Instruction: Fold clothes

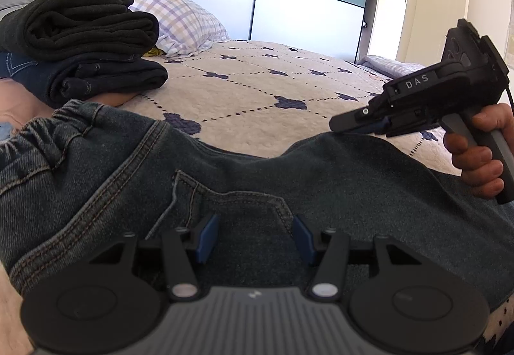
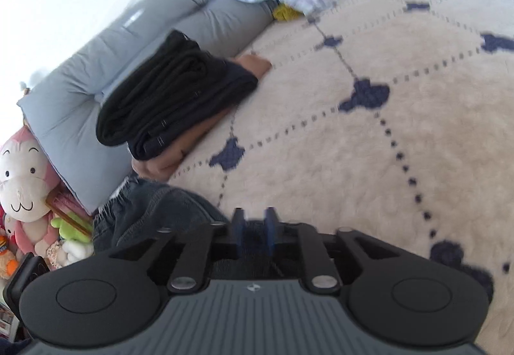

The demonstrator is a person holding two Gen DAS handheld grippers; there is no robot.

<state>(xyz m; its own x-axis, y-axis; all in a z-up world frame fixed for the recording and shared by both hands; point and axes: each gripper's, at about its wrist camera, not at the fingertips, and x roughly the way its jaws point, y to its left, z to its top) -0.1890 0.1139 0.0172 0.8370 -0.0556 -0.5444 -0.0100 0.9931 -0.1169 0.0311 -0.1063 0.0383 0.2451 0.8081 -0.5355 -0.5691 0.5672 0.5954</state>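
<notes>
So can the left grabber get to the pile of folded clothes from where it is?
Probably yes. The left gripper hangs open over the jeans, and the pile of folded clothes sits ahead to its left on the bed. Only the jeans' waistband lies between them, nothing tall.

dark denim jeans (image 1: 225,181) with contrast stitching, fleecy cream bedspread (image 1: 257,91), matt black plastic left gripper (image 1: 255,239)

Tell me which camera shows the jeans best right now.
The left wrist view: the jeans fill its lower half, showing waistband, seams and a pocket, with the open left claw over them and the right claw at their far edge. The right wrist view shows only the bunched waistband, partly behind the claw.
</notes>
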